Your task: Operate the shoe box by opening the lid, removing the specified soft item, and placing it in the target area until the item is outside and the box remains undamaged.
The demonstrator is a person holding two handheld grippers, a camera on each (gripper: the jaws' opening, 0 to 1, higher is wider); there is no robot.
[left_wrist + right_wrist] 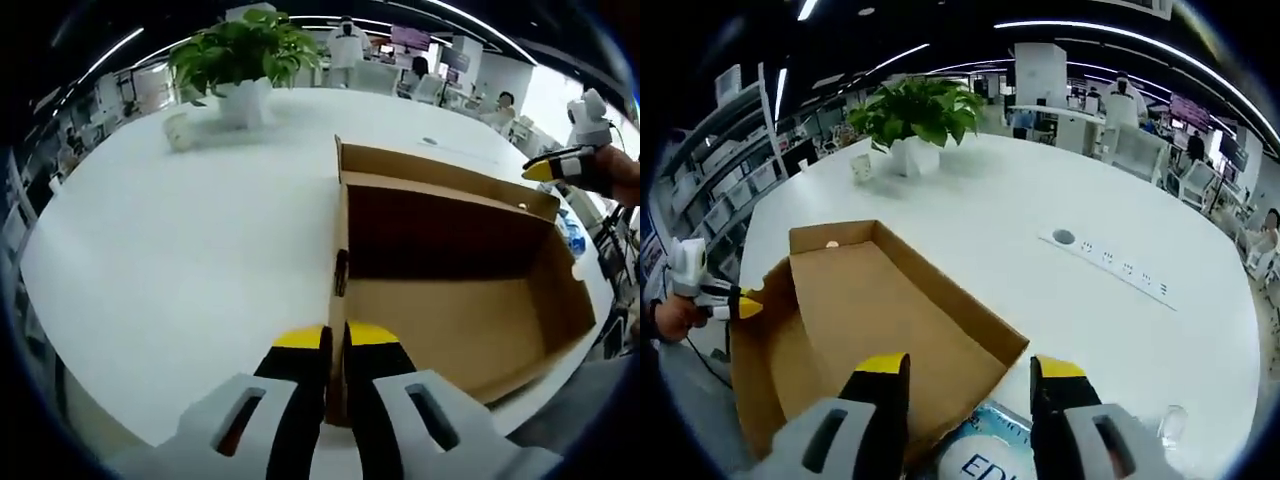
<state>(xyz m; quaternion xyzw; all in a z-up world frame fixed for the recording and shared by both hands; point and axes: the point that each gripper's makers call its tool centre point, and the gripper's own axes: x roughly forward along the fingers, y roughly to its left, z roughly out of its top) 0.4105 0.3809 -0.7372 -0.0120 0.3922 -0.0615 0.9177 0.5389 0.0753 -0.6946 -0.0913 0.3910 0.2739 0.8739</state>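
A white bench [1040, 200] carries an open cardboard box [880, 310], a potted plant [915, 125] and a small cup [861, 168].

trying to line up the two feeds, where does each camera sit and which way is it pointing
Left gripper view: rides the left gripper, whose jaws clamp a wall of the cardboard box; looks across the white table toward the potted plant; the right gripper shows at right.
Right gripper view: rides the right gripper, jaws apart over the box and a blue-and-white item; the left gripper shows at left.
Shared: box, table, plant.
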